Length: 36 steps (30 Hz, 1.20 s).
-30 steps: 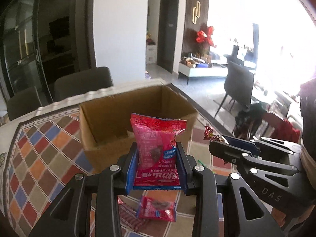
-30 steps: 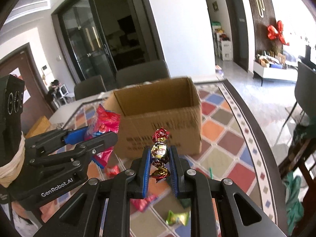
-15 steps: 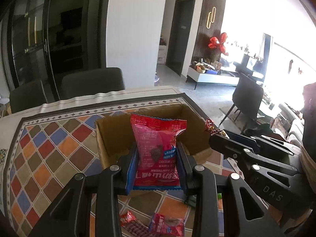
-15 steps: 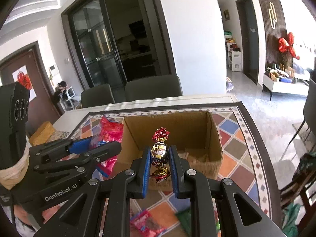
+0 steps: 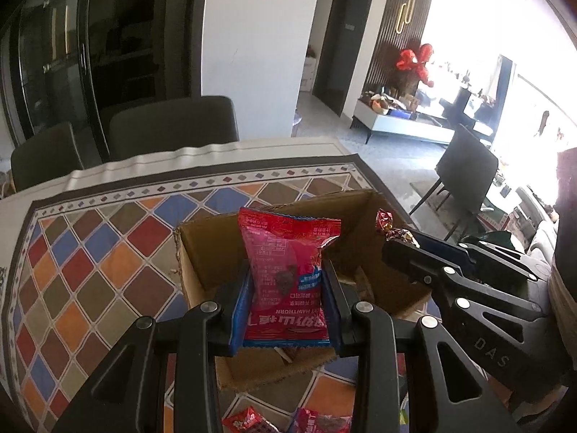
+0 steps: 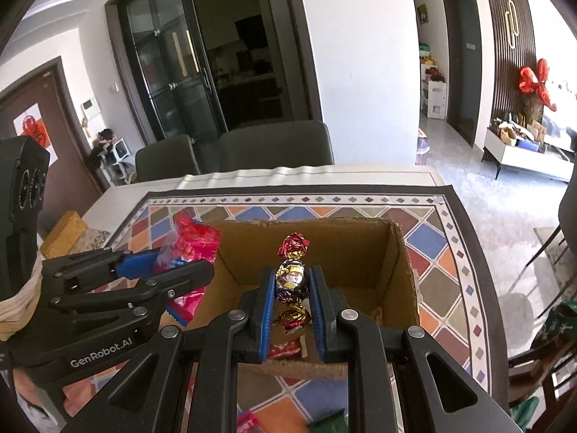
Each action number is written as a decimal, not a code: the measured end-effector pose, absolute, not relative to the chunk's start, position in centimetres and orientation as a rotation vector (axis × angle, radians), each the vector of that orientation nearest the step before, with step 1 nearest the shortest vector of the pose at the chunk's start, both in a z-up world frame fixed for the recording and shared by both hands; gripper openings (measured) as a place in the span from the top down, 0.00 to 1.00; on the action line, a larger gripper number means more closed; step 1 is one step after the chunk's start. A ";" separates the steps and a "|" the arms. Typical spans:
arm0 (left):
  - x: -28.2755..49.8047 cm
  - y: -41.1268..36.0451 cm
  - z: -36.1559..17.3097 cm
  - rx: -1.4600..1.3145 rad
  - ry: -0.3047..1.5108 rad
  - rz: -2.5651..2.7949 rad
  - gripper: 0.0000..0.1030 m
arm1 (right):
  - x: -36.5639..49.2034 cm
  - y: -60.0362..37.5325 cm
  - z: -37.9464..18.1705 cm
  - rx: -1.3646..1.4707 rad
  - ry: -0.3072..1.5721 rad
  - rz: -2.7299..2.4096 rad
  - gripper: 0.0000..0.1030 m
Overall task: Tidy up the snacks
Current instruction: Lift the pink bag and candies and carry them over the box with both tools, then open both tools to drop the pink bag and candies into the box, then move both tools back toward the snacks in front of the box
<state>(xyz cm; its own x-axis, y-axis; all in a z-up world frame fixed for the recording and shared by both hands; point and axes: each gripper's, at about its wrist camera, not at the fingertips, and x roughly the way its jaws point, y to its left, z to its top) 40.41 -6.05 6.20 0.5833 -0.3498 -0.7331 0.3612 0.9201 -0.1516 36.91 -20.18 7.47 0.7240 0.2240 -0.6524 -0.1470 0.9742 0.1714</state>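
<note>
My left gripper (image 5: pixel 286 278) is shut on a pink hawthorn snack packet (image 5: pixel 286 270) and holds it upright above the open cardboard box (image 5: pixel 205 252). My right gripper (image 6: pixel 292 281) is shut on a gold and red foil-wrapped candy (image 6: pixel 292 278), also over the box (image 6: pixel 400 270). The right gripper shows at the right in the left wrist view (image 5: pixel 400 241), and the left gripper with its packet (image 6: pixel 187 252) shows at the left in the right wrist view. A few snacks lie on the box floor (image 6: pixel 288 348).
The box stands on a table with a colourful diamond-pattern cloth (image 5: pixel 90 252). Loose red snack packets (image 5: pixel 245 420) lie on the cloth in front of the box. Dark chairs (image 5: pixel 173 126) stand behind the table. The table edge runs at the right (image 6: pixel 479 252).
Both grippers have risen and moved forward with their snacks; they now hang over the box opening, and the box interior has come into view below them.
</note>
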 end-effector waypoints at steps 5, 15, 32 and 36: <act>41.3 -6.3 5.7 0.025 0.870 -0.386 0.48 | 38.2 -20.0 6.8 0.111 0.760 0.201 0.80; 37.9 -5.7 6.5 0.073 0.810 -0.304 0.39 | 36.3 -20.9 6.2 0.099 0.748 0.146 0.57; 29.4 -2.7 8.6 0.098 0.684 -0.278 0.34 | 29.3 -19.2 8.0 0.104 0.675 0.196 0.53; 27.6 -1.4 7.8 0.095 0.689 -0.260 0.33 | 27.8 -18.2 7.6 0.092 0.664 0.207 0.48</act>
<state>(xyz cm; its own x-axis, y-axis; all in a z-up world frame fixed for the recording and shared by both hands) 27.58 -1.43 7.84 0.7410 -0.2053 -0.6393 0.2679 0.9634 0.0011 27.79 -18.20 7.65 0.7679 0.2199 -0.6016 -0.1613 0.9753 0.1506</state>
